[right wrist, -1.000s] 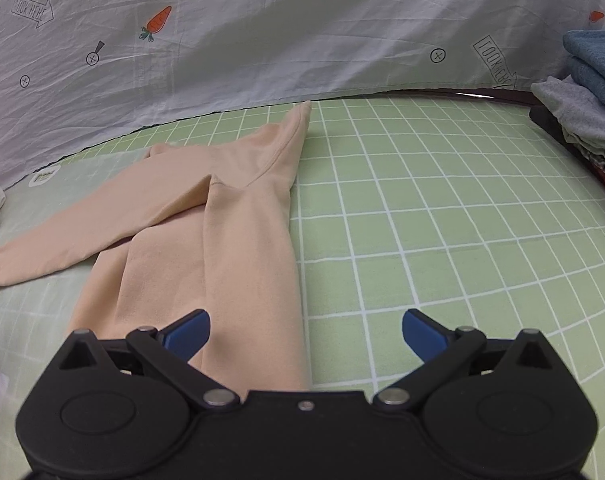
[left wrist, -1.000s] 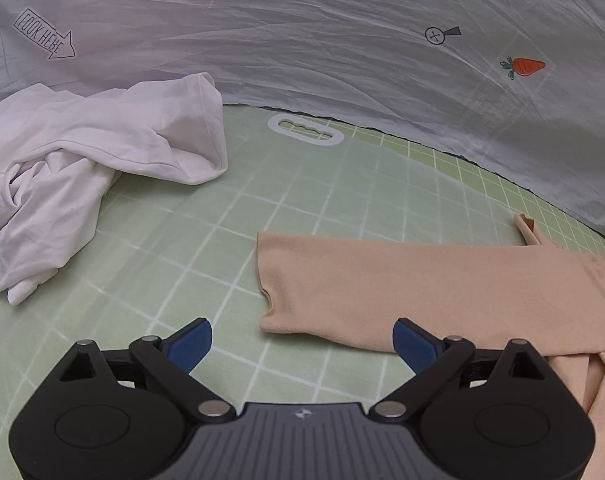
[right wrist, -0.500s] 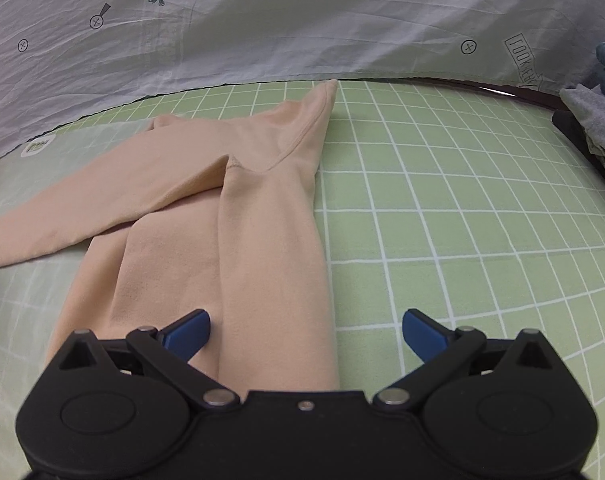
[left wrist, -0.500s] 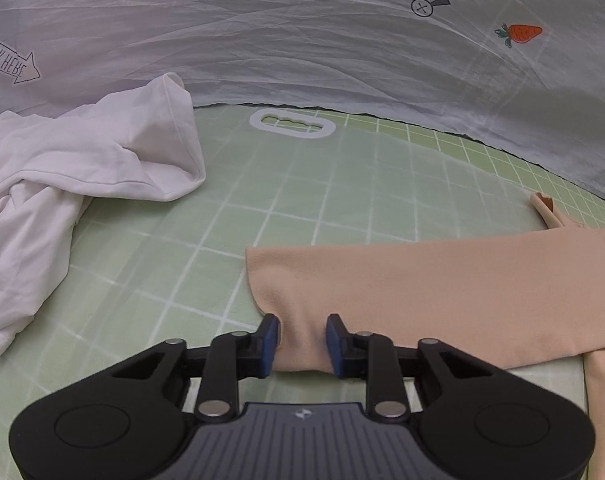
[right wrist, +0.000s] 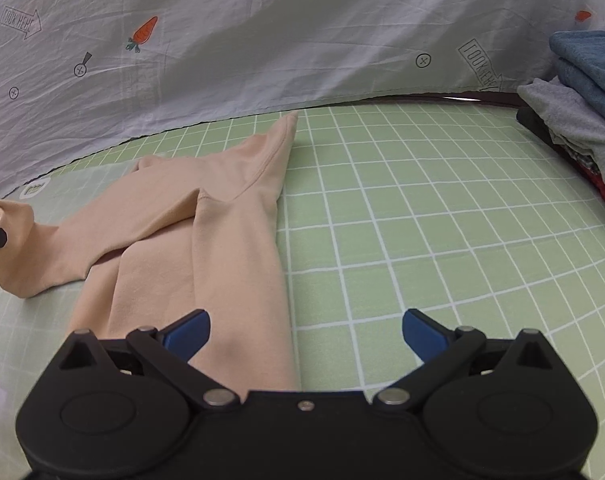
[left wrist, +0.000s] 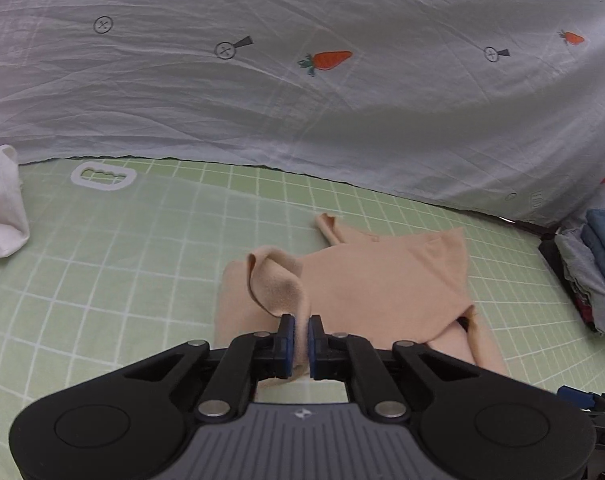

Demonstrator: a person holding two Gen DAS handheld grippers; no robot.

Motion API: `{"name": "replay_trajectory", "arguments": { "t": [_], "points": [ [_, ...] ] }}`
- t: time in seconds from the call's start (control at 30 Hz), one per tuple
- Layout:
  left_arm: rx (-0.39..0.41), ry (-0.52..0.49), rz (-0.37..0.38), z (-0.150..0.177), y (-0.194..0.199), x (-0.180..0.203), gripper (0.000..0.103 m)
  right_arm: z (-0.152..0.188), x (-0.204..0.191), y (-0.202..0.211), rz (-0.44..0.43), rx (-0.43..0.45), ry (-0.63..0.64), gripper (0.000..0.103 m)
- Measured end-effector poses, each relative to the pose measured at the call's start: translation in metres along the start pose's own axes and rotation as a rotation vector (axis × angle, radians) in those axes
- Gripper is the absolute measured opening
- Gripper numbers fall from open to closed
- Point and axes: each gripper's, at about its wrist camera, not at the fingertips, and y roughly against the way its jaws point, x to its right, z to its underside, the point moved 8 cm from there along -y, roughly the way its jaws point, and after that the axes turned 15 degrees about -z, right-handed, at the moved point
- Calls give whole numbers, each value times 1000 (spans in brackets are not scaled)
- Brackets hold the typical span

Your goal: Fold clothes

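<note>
The peach long-sleeved top (right wrist: 206, 240) lay on the green grid mat (right wrist: 422, 220), already narrowed lengthwise, with one long edge doubled over the body so it formed a tall strip running away from the right wrist camera. The left gripper (left wrist: 298, 338) was clenched on the cuff end of the sleeve (left wrist: 276, 284), the fabric pinched between its blue pads and lifted into a loose curl above the body of the garment. The right gripper (right wrist: 305, 330) hovered with its jaws spread wide over the near hem of the top, holding nothing, one pad above the cloth and the other above bare mat. By my reading the fold was perhaps a third of the way through: the sleeve remained to be laid flat across or along the body, and the crosswise folds that would make a compact packet had not been started (the hem under the right gripper looked the likely place to begin them). A stack of folded clothes (right wrist: 582, 96) in blue and grey sat at the mat's right edge, suggesting where the finished top belonged, and a crumpled white garment (left wrist: 0, 204) at the far left appeared to be waiting its turn.
</note>
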Motion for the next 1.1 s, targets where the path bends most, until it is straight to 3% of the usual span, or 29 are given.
{"name": "replay_trajectory", "arguments": {
  "t": [0.13,0.2,0.3,0.43,0.6,0.7,0.77,0.87,1.0,1.1],
  "points": [
    [-63,-151,135,32,10,77,12,2,13,16,13,37,-35,103],
    [-98,-250,140,57,11,103,16,1,11,19,-1,43,-27,103],
    [-123,-368,128,87,15,122,33,-3,3,19,-32,46,-2,103],
    [-100,-305,82,84,22,108,70,-9,-7,21,-74,50,31,103],
    [-67,-179,-43,75,30,73,91,-15,-20,22,-126,54,73,103],
    [-112,-154,-161,81,25,51,92,-13,-40,8,-173,13,114,103],
    [-144,-141,-198,87,22,40,93,-10,-52,-5,-197,-34,117,102],
    [-189,-122,-240,97,20,25,93,-3,-66,-20,-225,-89,142,92],
    [-232,-105,-287,107,19,8,93,8,-76,-28,-272,-136,159,59],
    [-235,-98,-299,109,21,2,93,12,-77,-30,-265,-143,167,50]
  ]
}}
